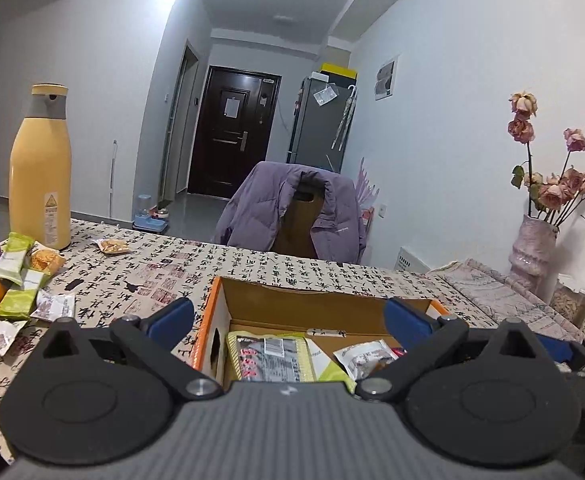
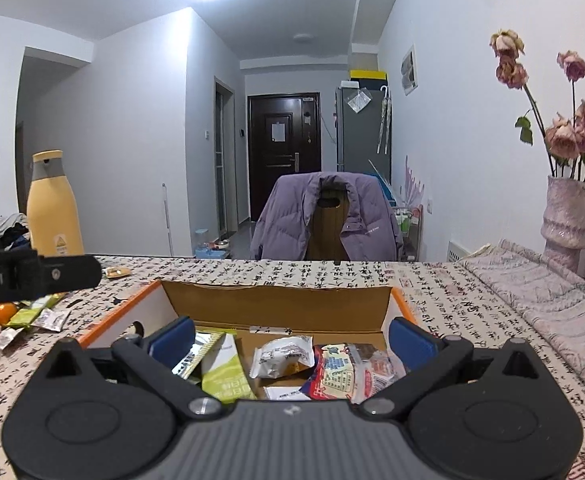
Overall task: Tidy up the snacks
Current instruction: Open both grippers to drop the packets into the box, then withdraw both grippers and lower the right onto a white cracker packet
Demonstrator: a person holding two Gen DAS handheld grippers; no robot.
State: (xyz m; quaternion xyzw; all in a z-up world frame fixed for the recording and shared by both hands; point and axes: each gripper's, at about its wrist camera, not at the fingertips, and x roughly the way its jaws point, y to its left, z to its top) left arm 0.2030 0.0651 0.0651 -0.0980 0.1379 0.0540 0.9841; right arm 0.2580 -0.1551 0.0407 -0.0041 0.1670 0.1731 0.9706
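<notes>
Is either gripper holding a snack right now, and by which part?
Nothing is held. The left gripper and the right gripper are both open over the cardboard box.

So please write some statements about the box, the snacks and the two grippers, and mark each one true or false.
1. The box already holds several snack packets. True.
2. The left hand-held gripper grips a packet. False: it is open and holds nothing.
3. Loose packets lie on the table left of the box. True.
4. The yellow bottle lies on its side. False: it stands upright.
5. The right hand-held gripper is open over the box. True.
</notes>
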